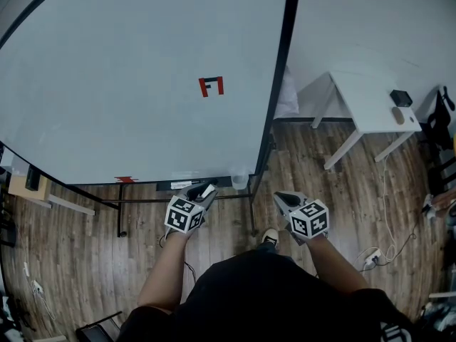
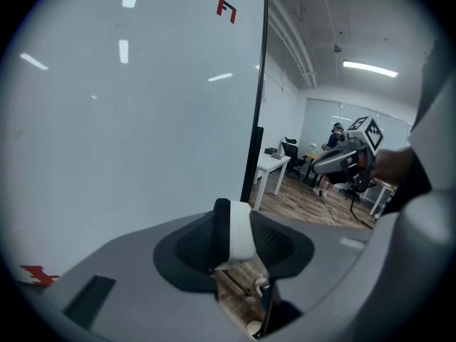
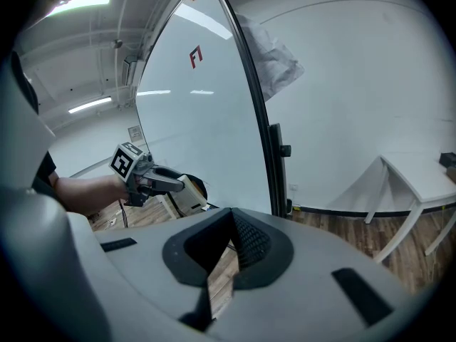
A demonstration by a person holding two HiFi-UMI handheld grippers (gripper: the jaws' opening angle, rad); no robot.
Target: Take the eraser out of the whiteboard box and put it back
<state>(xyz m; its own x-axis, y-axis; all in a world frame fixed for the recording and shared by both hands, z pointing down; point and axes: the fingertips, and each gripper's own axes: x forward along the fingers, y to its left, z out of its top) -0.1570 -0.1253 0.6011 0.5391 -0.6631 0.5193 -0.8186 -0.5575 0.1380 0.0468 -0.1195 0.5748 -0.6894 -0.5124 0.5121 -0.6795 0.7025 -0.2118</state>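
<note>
My left gripper (image 1: 203,192) is shut on the eraser (image 1: 207,189), a white block with a black felt side. It holds the block just in front of the whiteboard's (image 1: 128,70) lower edge. In the left gripper view the eraser (image 2: 241,232) stands upright between both pads. A small clear box (image 1: 240,180) hangs at the board's lower right corner, just right of the eraser. My right gripper (image 1: 286,199) hovers right of the board's stand, and its jaws (image 3: 229,218) meet at the tips with nothing between them. From the right gripper view, the left gripper (image 3: 167,182) and the eraser (image 3: 189,197) show beside the board.
A black frame post (image 1: 279,84) runs down the whiteboard's right side, with stand legs (image 1: 121,223) on the wooden floor. A white table (image 1: 370,105) stands at the right against the wall. Cables and a power strip (image 1: 372,258) lie on the floor at the right.
</note>
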